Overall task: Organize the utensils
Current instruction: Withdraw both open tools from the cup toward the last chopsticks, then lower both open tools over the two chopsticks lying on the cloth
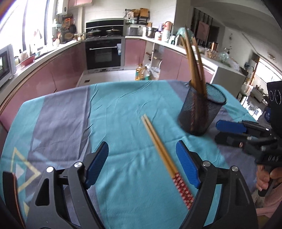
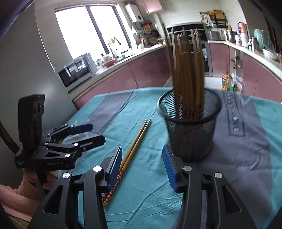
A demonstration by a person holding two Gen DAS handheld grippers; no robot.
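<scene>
lying loose: chopsticks [image 1: 158,146] | light, stiff, slick, rolling easily | gripping at patterned end | left gripper [image 1: 141,158], right gripper [image 2: 142,164] gaping, holding nothing | heading for cup [image 2: 189,126]

Pretty clearly a home kitchen I'm working in. Pink-fronted cabinets [image 1: 58,70] run along the walls under a pale countertop [image 2: 123,58], and there's a built-in black oven [image 1: 104,52] with pots [image 1: 104,31] sitting on the hob above it. I can see a microwave [image 2: 75,72] by the big window [image 2: 91,26], cluttered wall racks [image 1: 139,15], and a table with a teal and grey cloth [image 1: 123,105] up front.
</scene>
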